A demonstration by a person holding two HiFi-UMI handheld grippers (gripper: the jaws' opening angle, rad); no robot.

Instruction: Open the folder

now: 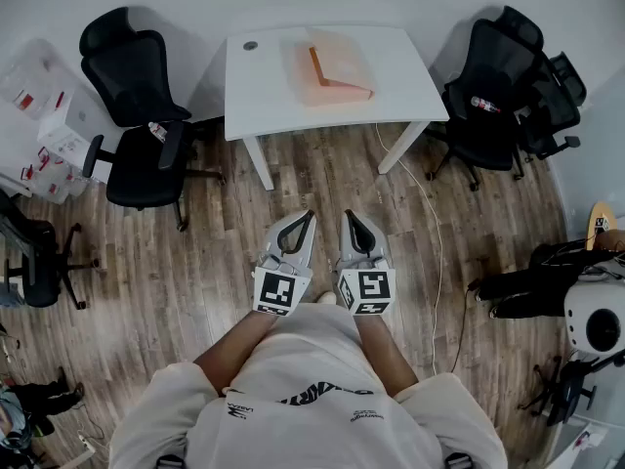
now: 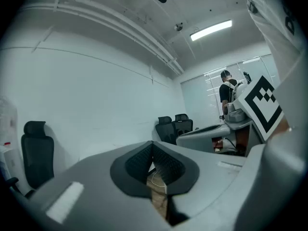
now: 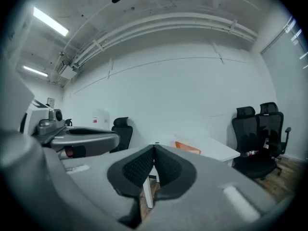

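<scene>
Both closed, empty: left claw [image 1: 309, 215], right claw [image 1: 351, 214]; folder [image 1: 332, 74] on table [image 1: 262, 91].

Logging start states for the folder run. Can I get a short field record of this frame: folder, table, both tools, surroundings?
folder: pale orange, lying flat on the table, nothing touching it
table: white, ahead of the person
left tool: jaws together, empty, held close to the body
right tool: jaws together, empty, beside the left tool
chairs: black office chairs on both sides of the table
cable: white, trails across the wood floor near the table's right leg
task: not started, both tools well short of the table
</scene>
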